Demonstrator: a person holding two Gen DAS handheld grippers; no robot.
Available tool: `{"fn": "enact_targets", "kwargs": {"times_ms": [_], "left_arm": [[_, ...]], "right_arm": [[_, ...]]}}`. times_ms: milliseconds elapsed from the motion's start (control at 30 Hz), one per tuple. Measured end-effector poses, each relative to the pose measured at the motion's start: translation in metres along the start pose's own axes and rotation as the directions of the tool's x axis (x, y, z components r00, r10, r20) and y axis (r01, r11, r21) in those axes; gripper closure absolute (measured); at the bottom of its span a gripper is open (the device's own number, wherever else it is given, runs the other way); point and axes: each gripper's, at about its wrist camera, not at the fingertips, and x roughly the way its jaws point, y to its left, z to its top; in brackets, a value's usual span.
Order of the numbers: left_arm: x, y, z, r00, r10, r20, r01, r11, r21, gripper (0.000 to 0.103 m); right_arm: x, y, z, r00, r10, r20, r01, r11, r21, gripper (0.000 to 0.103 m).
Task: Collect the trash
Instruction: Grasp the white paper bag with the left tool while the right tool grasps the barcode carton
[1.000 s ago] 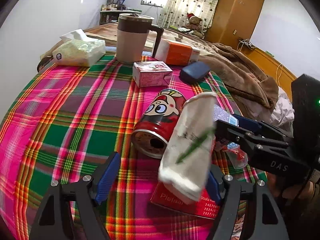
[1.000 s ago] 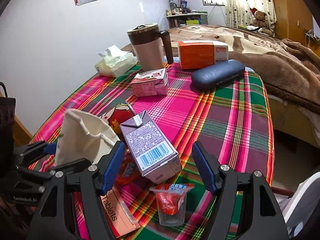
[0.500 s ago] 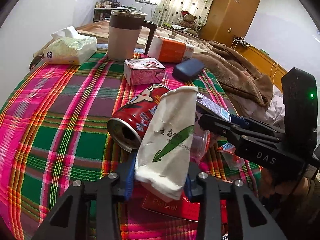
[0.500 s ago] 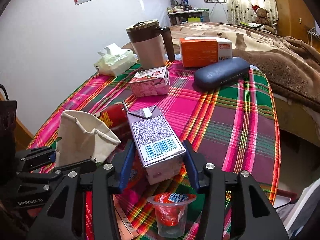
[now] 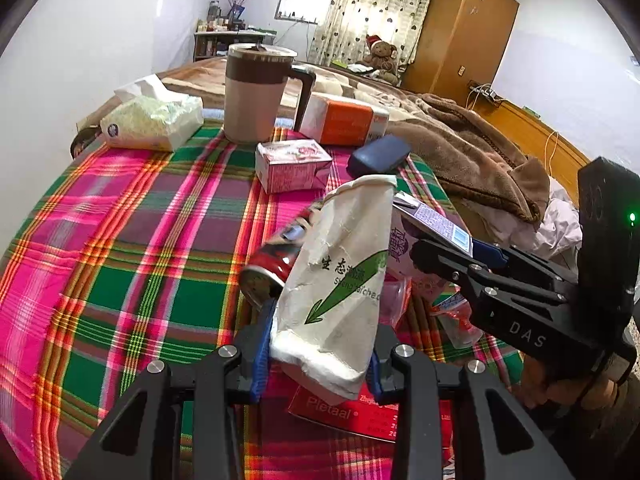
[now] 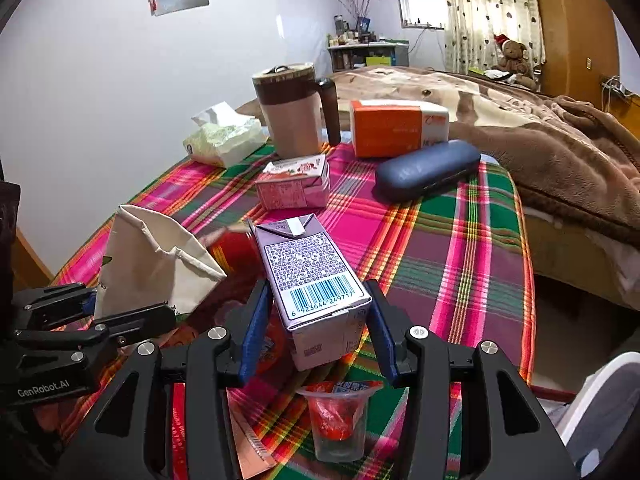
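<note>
Left gripper (image 5: 318, 354) is clamping the base of a crumpled paper cup (image 5: 340, 280), holding it tilted above the plaid tablecloth (image 5: 120, 240). Right gripper (image 6: 316, 320) is clamping a purple carton (image 6: 312, 280) on both sides, just beside a red can (image 5: 272, 264) and above a plastic cup (image 6: 338, 420).

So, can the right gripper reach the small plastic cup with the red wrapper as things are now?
Probably not yet. The right gripper is shut on the purple carton, so its fingers are occupied. The plastic cup stands just below it on the tablecloth, uncovered, so the carton must go first.
</note>
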Motion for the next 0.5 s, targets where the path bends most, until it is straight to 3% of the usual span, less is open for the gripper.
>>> {"fn": "enact_targets", "kwargs": {"times_ms": [500], "left_arm": [[-0.043, -0.022, 0.004, 0.996, 0.000, 0.086, -0.002, 1.000, 0.026, 0.065]], "right_arm": [[-0.044, -0.007, -0.002, 0.995, -0.019, 0.098, 0.015, 0.999, 0.044, 0.055]]}}
